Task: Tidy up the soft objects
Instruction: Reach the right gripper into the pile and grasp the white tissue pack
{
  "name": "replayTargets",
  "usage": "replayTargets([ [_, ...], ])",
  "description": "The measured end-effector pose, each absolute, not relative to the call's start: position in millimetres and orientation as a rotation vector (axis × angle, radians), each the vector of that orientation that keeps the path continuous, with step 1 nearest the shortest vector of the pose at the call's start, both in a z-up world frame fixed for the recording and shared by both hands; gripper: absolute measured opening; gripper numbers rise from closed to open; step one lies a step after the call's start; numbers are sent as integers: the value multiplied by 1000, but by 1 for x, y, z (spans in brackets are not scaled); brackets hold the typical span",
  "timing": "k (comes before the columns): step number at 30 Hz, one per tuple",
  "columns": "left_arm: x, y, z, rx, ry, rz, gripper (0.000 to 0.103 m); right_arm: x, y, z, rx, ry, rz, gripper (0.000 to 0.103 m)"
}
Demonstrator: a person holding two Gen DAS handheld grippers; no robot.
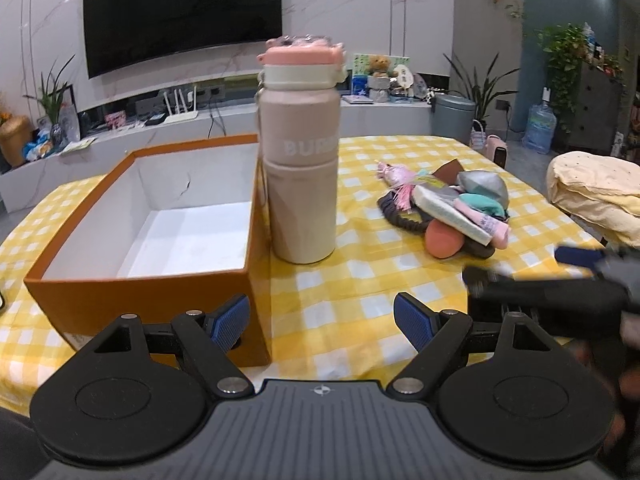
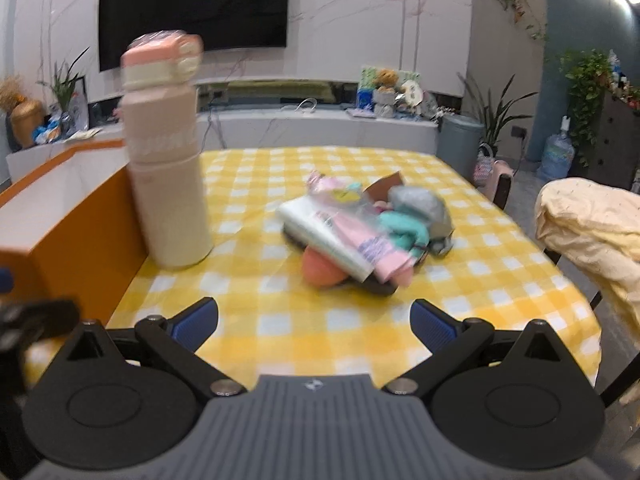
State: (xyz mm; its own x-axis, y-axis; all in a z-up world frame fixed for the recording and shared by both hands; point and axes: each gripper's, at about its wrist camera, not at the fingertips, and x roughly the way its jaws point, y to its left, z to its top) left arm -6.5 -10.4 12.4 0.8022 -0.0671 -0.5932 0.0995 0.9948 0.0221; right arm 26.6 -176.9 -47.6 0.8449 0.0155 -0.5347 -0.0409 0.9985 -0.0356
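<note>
Tablecloth [image 1: 360,280]: yellow-white check, thin, slightly glossy, prob plastic-coated, w/ creases. Box [image 1: 140,296]: matt orange card outside, smooth white paper lining. Bottle [image 1: 300,184]: matt beige body, smooth plastic pink cap. Soft pile [image 2: 368,232]: knit cloth, braided cord, spongy orange piece, shiny silver fabric. Left gripper [image 1: 322,320] pads [image 1: 412,320]: ribbed blue rubber; frame matt black plastic, metal rivets.

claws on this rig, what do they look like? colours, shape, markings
Both alike: the left claw and right claw have black linkage arms with silver pivot pins, round black discs either side, blue ribbed pads, and a grey ribbed centre plate bearing a small white emblem. No cables visible.
</note>
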Motion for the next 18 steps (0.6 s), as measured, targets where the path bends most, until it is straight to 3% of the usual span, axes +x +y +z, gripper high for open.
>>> replayTargets([
  [4, -4, -14, 13, 53, 639, -107, 96, 51, -182, -47, -80, 534, 51, 99],
  [8, 2, -15, 10, 45, 662, -123, 96, 73, -178, -52, -163, 520, 84, 87],
  [11, 5, -17, 7, 47, 676, -129, 96, 82, -168, -57, -275, 469, 115, 84],
  [18, 11, -17, 3, 49, 697, -135, 96, 116, -129, -83, -529, 447, 138, 54],
])
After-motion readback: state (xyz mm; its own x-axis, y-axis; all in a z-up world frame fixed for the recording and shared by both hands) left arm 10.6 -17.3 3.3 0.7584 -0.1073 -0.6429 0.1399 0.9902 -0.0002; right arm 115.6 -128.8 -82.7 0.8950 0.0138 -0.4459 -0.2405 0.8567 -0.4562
